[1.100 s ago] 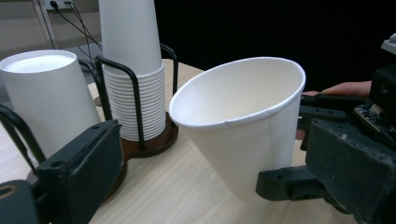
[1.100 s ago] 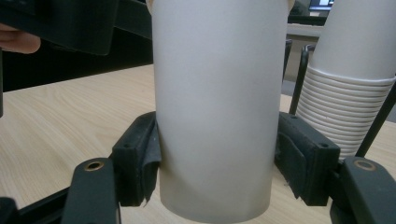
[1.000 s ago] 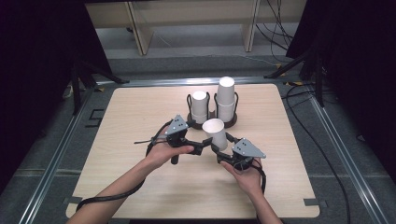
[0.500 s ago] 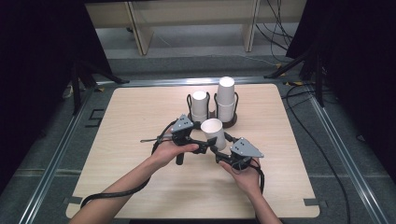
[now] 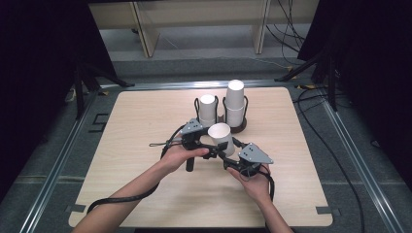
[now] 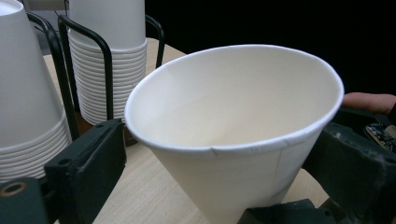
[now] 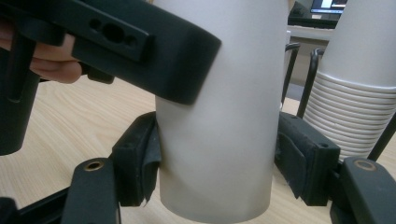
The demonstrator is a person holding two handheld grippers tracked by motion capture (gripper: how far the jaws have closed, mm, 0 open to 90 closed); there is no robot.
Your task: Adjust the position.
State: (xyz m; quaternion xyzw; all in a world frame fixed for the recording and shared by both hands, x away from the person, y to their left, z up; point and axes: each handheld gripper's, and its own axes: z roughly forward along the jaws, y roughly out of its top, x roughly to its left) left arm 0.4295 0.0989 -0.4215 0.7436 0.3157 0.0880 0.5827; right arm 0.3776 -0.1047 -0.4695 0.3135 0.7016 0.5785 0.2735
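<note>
a single white paper cup (image 5: 222,138) stands mouth up near the middle of the high view, on the counter (image 5: 145,116) just below the two racks. the right gripper (image 7: 215,163) has its fingers (image 7: 136,161) pressed on the lower wall of the cup from both sides, grasping it. the left gripper (image 5: 204,145) brackets the cup higher up; in the left gripper view one finger (image 6: 88,163) sits clear of the rim at lower left, so it looks released, though the far side is too close to tell for sure.

the cup should be very light, thin-walled and easy to crush, with a smooth wall that may slip. low on the body, near the stiffer base, seems the safest hold, with only gentle pressure.

just above it in the high view stand a short stack of cups (image 5: 208,109) and a taller stack (image 5: 235,104), each in a black wire holder (image 5: 225,109). they are near, so a move toward the top of the frame could knock them.
</note>
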